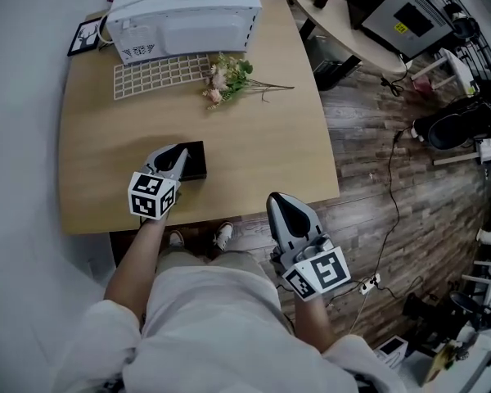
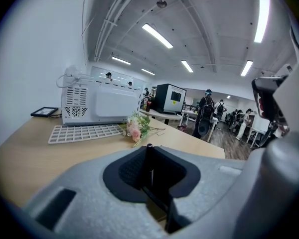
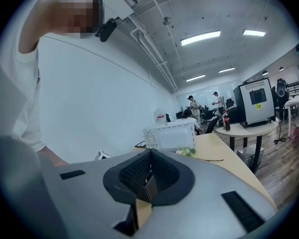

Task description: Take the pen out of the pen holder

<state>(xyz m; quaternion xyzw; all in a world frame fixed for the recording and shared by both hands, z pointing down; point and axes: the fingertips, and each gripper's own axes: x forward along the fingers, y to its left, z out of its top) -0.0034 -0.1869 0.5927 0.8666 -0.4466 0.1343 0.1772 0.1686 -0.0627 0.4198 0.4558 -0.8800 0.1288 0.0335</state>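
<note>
In the head view a black pen holder (image 1: pixel 195 162) lies on the wooden table (image 1: pixel 262 154) near its front edge. My left gripper (image 1: pixel 178 154) reaches over the holder's left end. In the left gripper view its jaws stand almost together, with a thin dark pen (image 2: pixel 148 156) upright between the pads, so this gripper (image 2: pixel 149 171) is shut on the pen. Off the table's front edge, to the right and apart from the holder, my right gripper (image 1: pixel 280 200) has its pads (image 3: pixel 139 171) meeting with nothing between them.
A white microwave (image 1: pixel 188 11) stands at the back of the table, with a white grid rack (image 1: pixel 159 74) and a bunch of flowers (image 1: pixel 225 76) in front of it. A small framed picture (image 1: pixel 84 36) lies at the back left. Cables run across the wooden floor (image 1: pixel 393 187) on the right.
</note>
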